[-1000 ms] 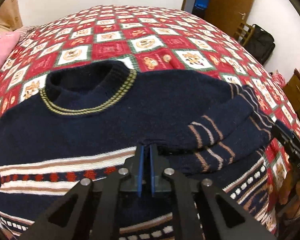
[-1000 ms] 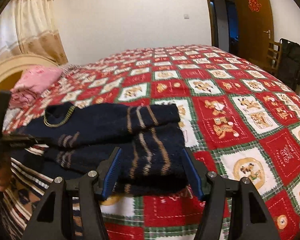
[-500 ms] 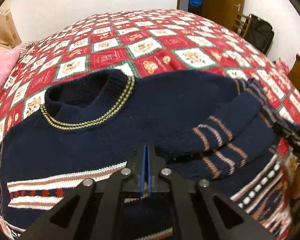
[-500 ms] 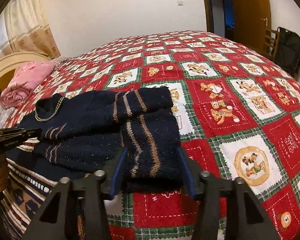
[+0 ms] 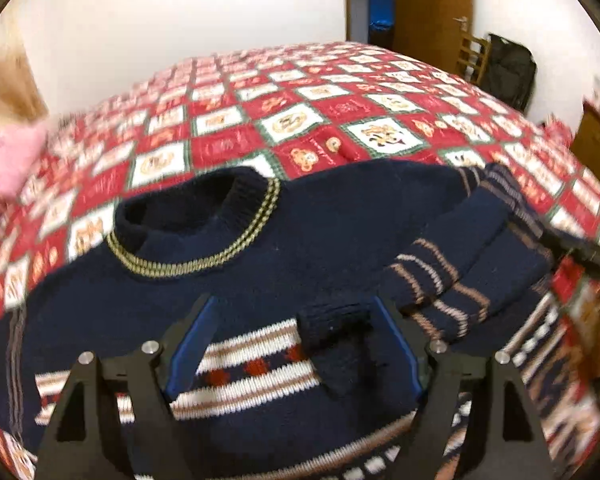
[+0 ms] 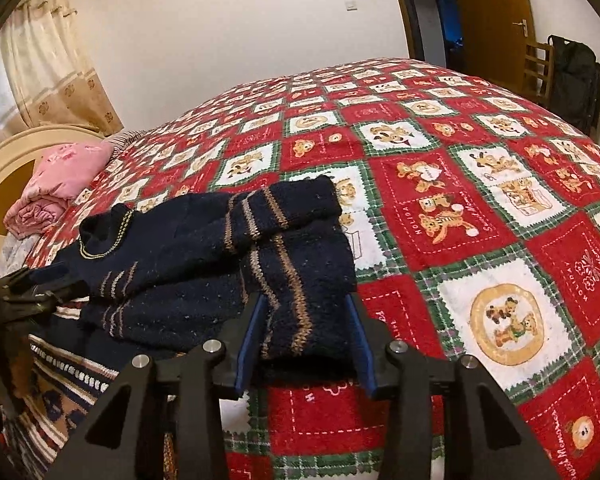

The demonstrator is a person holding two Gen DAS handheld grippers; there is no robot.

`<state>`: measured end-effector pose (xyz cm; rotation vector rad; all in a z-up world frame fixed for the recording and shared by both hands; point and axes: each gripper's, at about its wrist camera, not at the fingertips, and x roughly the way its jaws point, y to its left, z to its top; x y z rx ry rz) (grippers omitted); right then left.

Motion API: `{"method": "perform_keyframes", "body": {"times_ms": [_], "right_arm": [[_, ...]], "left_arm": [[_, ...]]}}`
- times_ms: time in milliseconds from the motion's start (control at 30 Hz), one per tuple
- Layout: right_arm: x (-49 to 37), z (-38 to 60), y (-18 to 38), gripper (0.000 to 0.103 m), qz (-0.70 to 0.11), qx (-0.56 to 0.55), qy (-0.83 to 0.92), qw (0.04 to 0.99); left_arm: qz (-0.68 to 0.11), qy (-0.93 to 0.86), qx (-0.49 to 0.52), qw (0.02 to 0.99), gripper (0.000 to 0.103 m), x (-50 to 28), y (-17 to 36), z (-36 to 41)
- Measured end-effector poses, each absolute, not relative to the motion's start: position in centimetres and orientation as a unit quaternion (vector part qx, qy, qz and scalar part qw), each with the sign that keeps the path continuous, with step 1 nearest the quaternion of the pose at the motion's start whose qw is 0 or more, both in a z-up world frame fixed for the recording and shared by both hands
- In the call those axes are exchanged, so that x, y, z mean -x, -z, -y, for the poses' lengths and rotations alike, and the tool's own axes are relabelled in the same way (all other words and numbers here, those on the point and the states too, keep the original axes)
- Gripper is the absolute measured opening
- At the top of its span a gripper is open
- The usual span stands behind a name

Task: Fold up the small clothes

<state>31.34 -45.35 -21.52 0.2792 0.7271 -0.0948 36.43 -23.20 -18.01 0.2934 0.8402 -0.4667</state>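
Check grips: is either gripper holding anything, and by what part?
Right gripper clamps the sweater's folded side, at the striped sleeve. Left gripper holds nothing: its jaws are opening, with the cuff loose between them.

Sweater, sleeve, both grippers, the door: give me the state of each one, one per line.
Sweater: flat on the bed, neck away.
Sleeve: folded in across the chest, cuff between the left pads.
Left gripper: opening, off the cuff.
Right gripper: shut on the folded side.
Door: open.

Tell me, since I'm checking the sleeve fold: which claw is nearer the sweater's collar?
Left. The left claw, jaws opening around the sleeve cuff, sits just below the collar. The right claw grips the folded sleeve at the sweater's far side.
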Motion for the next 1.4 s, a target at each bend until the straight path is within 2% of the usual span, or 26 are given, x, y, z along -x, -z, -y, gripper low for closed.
{"method": "perform_keyframes", "body": {"times_ms": [33, 100, 167, 200, 233, 267, 333, 600, 733, 867, 933, 967, 1133, 1267, 1400], "right_arm": [[-31.4, 45.3, 21.5, 0.044, -0.355, -0.135, 0.045, 0.924], [-31.5, 45.2, 21.5, 0.044, -0.357, -0.132, 0.043, 0.924], [-31.5, 45.0, 21.4, 0.044, -0.36, -0.126, 0.046, 0.923], [-31.5, 45.1, 21.4, 0.041, -0.361, -0.123, 0.046, 0.923], [-31.6, 44.9, 21.3, 0.029, -0.363, -0.119, 0.046, 0.923], [-31.6, 44.7, 21.2, 0.024, -0.365, -0.114, 0.043, 0.923], [-31.6, 44.4, 20.9, 0.017, -0.367, -0.106, 0.04, 0.923], [-30.1, 43.5, 18.1, 0.015, -0.375, -0.1, -0.002, 0.922], [-29.3, 42.2, 17.5, 0.015, -0.416, -0.102, -0.067, 0.901], [-28.2, 38.5, 18.3, 0.019, -0.434, -0.074, -0.158, 0.884], [-28.1, 38.1, 18.7, 0.036, -0.43, -0.079, -0.168, 0.884], [-28.2, 38.5, 19.1, 0.04, -0.427, -0.091, -0.165, 0.884], [-28.5, 41.0, 19.4, 0.041, -0.41, -0.131, -0.125, 0.894], [-29.1, 41.0, 18.0, 0.041, -0.367, -0.082, -0.046, 0.925], [-32.1, 40.1, 16.5, 0.041, -0.356, -0.003, -0.013, 0.934]], "left_arm": [[-0.399, 0.226, -0.155, 0.875, 0.08, -36.3, 18.4, 23.7], [-0.4, 0.233, -0.166, 0.871, 0.071, -36.3, 19.0, 24.5], [-0.414, 0.248, -0.173, 0.858, 0.028, -36.7, 19.7, 25.5], [-0.424, 0.258, -0.157, 0.854, 0.019, -37.1, 19.7, 25.6], [-0.428, 0.257, -0.148, 0.853, 0.012, -37.3, 19.3, 25.7], [-0.43, 0.255, -0.147, 0.853, 0.01, -37.2, 19.0, 25.8], [-0.443, 0.27, -0.113, 0.847, 0.009, -37.4, 17.7, 25.2], [-0.522, 0.298, 0.111, 0.792, 0.006, -41.2, 12.9, 18.3], [-0.539, 0.292, 0.174, 0.77, 0.006, -42.2, 12.4, 14.9], [-0.562, 0.268, 0.18, 0.761, 0.006, -42.7, 14.2, 12.9], [-0.573, 0.251, 0.189, 0.757, 0.006, -42.9, 15.9, 11.6], [-0.578, 0.238, 0.192, 0.757, 0.006, -43.0, 16.6, 10.8], [-0.581, 0.189, 0.234, 0.756, 0.006, -43.6, 19.1, 6.1], [-0.564, 0.186, 0.244, 0.767, 0.006, -43.5, 18.4, 4.9], [-0.575, 0.191, 0.206, 0.769, 0.006, -43.5, 18.5, 6.9]]}}
